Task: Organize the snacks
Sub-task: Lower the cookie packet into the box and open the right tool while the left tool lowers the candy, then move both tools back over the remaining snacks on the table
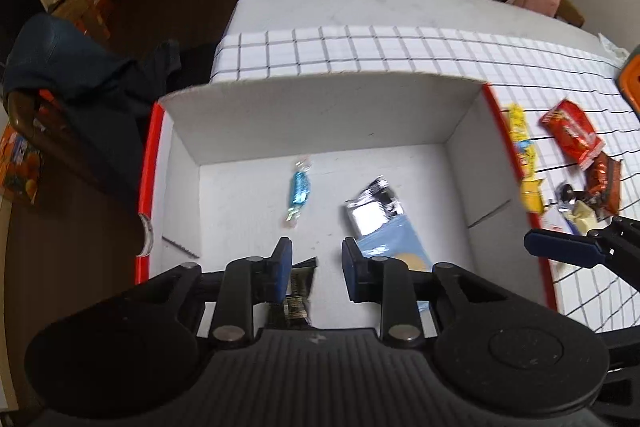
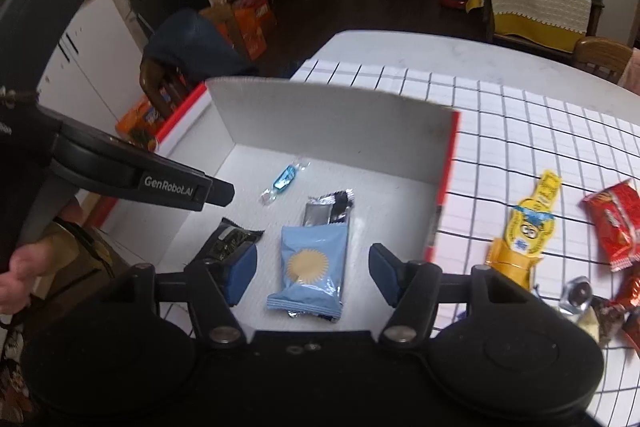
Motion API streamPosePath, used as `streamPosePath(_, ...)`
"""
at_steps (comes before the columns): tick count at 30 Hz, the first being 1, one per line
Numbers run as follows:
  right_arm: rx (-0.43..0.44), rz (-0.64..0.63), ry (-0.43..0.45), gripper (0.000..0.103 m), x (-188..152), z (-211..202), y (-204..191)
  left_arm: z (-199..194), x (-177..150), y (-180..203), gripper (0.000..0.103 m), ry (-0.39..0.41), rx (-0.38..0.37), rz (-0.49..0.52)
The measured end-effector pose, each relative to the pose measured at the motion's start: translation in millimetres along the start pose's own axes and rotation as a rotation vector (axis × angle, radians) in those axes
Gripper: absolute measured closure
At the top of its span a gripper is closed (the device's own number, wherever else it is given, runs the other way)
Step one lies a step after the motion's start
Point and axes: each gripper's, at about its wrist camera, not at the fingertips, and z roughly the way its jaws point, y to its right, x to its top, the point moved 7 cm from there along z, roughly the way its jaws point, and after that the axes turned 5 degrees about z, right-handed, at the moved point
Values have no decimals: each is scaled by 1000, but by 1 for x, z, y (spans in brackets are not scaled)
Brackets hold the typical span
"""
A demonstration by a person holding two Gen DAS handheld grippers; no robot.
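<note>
Box [image 2: 332, 115] sat on the table's [image 2: 520, 115] left; blue pack [image 2: 310, 267], silver pack [image 2: 326, 211], candy [image 2: 285, 177] inside. Red snacks [image 2: 612, 223] and yellow packet [image 2: 528, 231] waited right. Both grippers, left [image 1: 316, 259] and right [image 2: 312, 271], hovered spread, empty. Next: pinch a packet mid-body, lift over the wall.

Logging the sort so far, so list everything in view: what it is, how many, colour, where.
Shallow cardboard box: 1, white inside, red outside, on the checked cloth.
Twist-wrapped candy: 1, blue, in box, far side.
Foil snack packet: 1, silver and black, in box, partly under the blue packet.
Cookie packet with sun print: 1, light blue, in box.
Dark foil packet: 1, black, in box, near left.
Bottle-shaped packet: 1, yellow, on cloth right of box.
Red wrappers: at least 2, on cloth, far right.
Checked cloth: 1, white with black lines, on table.
Left gripper: open, over box.
Right gripper: open, over box.
</note>
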Motion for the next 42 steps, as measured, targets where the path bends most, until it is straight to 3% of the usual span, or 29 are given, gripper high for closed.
streamPosePath(3, 3, 23, 34, 33, -1, -19, 9, -12, 3, 14, 71, 29, -10, 24)
streamPosePath(7, -2, 56, 78, 29, -2, -42, 25, -24, 7, 37, 48, 66, -28, 60)
streamPosePath(11, -18, 106, 112, 22, -5, -61, 50, -31, 12, 65, 46, 84, -59, 98)
streamPosePath(13, -26, 139, 125, 20, -7, -70, 64, -33, 15, 80, 36, 97, -68, 117)
streamPosePath(16, -60, 176, 148, 15, -10, -83, 87, -36, 20, 101, 30, 118, -82, 141)
streamPosePath(24, -153, 251, 186, 2, -24, -107, 151, -31, 37, 159, 23, 146, -134, 189)
streamPosePath(30, -247, 314, 185, 1, -30, -115, 208, -17, 52, 205, 22, 151, -143, 236)
streamPosePath(35, -334, 410, 146, 1, -37, -103, 265, 5, 63, 234, 22, 128, -126, 254)
streamPosePath(42, -369, 487, 77, 1, -42, -71, 316, 41, 75, 263, 22, 67, -88, 273)
